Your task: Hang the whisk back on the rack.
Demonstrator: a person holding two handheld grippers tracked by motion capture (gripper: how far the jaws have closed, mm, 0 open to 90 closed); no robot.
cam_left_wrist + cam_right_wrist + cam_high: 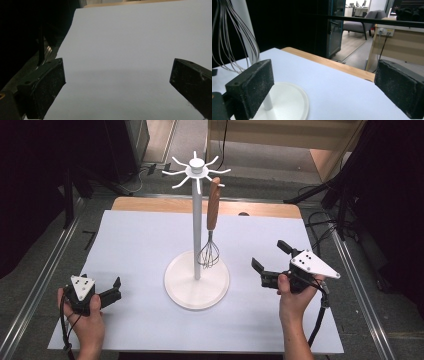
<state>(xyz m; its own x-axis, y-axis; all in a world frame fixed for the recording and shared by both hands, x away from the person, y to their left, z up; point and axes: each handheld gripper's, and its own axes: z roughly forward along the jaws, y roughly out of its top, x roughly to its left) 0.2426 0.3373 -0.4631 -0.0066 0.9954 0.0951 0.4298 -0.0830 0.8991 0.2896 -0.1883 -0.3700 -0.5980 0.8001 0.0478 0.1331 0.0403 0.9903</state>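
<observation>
Two grippers over the desk (150, 320), each held in one hand. A whisk (210, 227) with a wooden handle hangs from one arm of the white stand (197, 220); its wire head sits just above the stand's round base (197, 292), close beside the pole. Left gripper (102, 295) low at the near-left part of the desk, well apart from the stand; fingers (45, 87) spread wide, nothing but bare white desk surface between them. Right gripper (270, 257) to the right of the base, near it but not touching, pointed toward the stand; fingers (249, 87) released and standing wide, nothing gripped. In the right gripper view the whisk wires (232, 37) hang at upper left, beyond the left finger and outside the gap; the base and the foot of the pole lie partly behind that finger. Wooden desk edge (260, 209) visible at the far side, beyond the white sheet.
</observation>
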